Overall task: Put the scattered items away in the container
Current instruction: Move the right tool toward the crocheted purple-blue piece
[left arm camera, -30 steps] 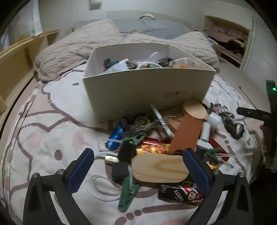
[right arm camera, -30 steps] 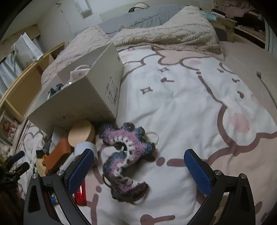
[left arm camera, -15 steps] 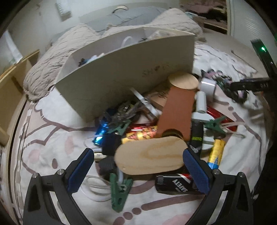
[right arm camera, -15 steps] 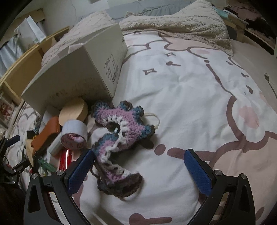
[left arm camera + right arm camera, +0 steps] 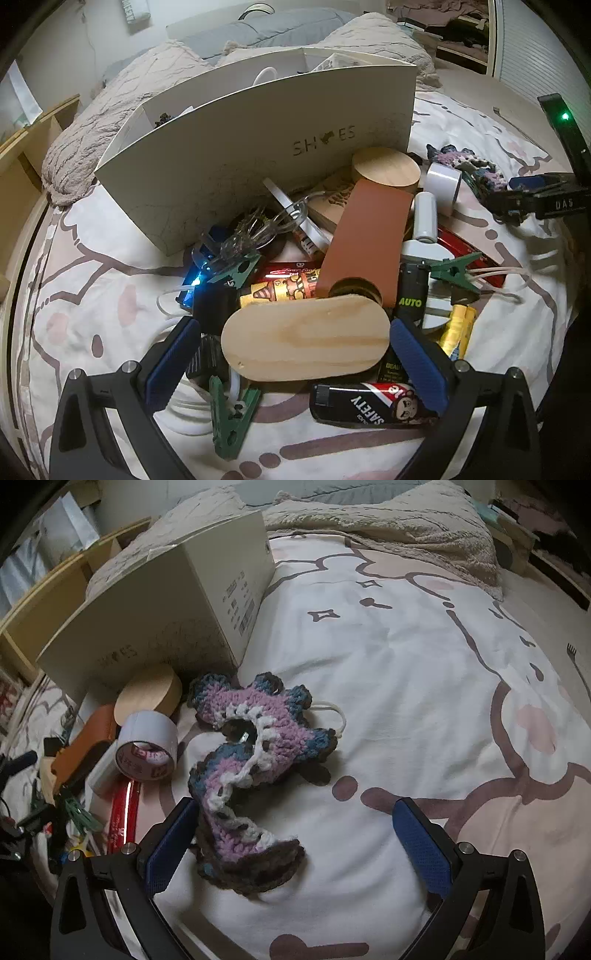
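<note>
Your left gripper (image 5: 295, 354) has jaws spread either side of the wooden oval board (image 5: 306, 339); no gap on its right side, small gap on its left. Ahead of it the way is blocked: brown leather case (image 5: 364, 240) leans over the board, clutter packed tight up to the shoe box (image 5: 258, 162) wall. Green clip (image 5: 231, 417) and black lighter (image 5: 373, 404) sit right under the jaws. Your right gripper (image 5: 295, 842) is wide open; crochet piece (image 5: 251, 760) touches its left finger (image 5: 170, 845), bare bedsheet (image 5: 406, 686) on the right, open run forward. Tape roll (image 5: 147, 749) and round wooden lid (image 5: 149, 694) crowd the left, box behind them
</note>
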Tool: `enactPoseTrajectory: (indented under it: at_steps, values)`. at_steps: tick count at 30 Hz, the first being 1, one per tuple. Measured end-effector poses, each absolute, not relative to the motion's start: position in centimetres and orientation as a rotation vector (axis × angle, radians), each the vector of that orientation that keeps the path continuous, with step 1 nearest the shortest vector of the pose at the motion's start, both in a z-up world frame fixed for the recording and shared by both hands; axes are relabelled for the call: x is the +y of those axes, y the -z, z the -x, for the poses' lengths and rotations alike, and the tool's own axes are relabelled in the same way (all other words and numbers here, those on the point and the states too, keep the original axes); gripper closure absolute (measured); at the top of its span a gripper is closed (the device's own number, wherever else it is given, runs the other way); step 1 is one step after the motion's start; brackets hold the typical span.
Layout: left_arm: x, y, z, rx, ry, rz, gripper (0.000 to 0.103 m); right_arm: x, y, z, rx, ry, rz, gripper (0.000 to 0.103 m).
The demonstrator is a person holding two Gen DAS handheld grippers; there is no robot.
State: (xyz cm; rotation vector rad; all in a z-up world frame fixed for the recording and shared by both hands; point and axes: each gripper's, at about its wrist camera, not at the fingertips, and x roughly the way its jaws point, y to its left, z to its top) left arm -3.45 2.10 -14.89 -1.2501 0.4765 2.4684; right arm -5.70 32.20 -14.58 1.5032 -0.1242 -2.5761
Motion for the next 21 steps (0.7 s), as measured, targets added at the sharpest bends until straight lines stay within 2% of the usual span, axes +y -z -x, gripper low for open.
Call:
enactPoseTrajectory:
  at_steps: [21]
  values:
    - [-0.9,14.6,4.7,0.454,-2.519,1.274,0.0,31.7,15.0,5.9,-0.036,2.599,-1.493,0.0]
